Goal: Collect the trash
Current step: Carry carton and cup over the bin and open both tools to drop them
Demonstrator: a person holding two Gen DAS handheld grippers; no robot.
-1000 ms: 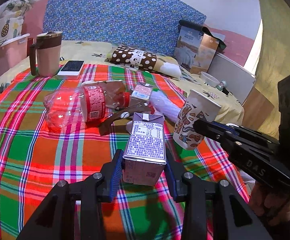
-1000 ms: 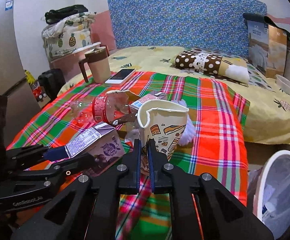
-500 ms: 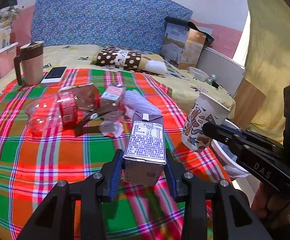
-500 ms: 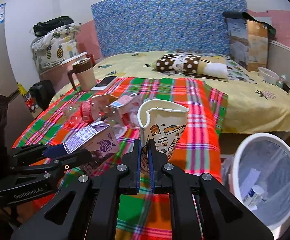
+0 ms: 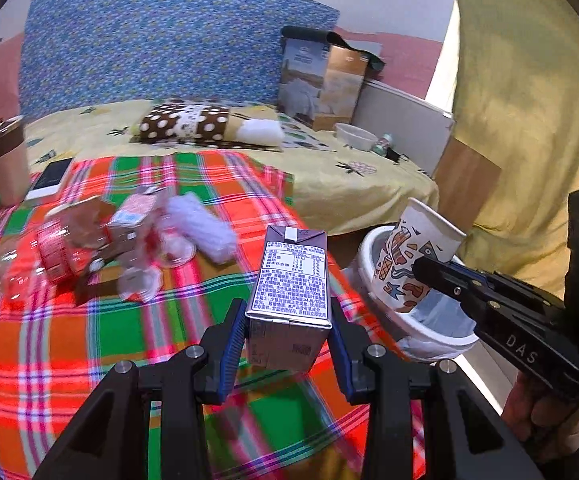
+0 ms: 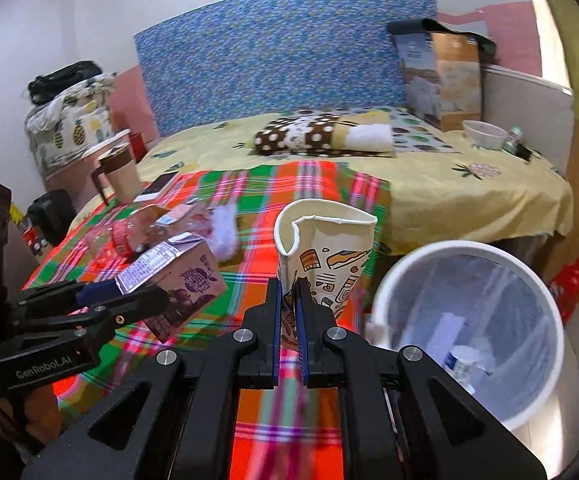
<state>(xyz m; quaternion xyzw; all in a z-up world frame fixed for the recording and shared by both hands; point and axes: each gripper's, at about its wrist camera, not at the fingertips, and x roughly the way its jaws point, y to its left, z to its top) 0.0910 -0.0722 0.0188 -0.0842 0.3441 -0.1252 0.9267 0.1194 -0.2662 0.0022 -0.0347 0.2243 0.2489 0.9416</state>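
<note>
The left gripper (image 5: 289, 340) pinches a carton (image 5: 291, 288) from both sides, above the plaid cloth (image 5: 69, 340). The right gripper (image 6: 288, 320) clamps the wall of a paper cup (image 6: 325, 256), beside the white bin (image 6: 469, 332). Farther away on the cloth lie a bottle (image 5: 55, 248) and wrappers (image 5: 205, 226).

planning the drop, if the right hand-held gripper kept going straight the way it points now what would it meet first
Probably the plaid blanket on the bed. The right hand-held gripper, shut on the paper cup, points ahead over the bed edge; the white trash bin sits off to its right, not in line. Depth is unclear.
</note>
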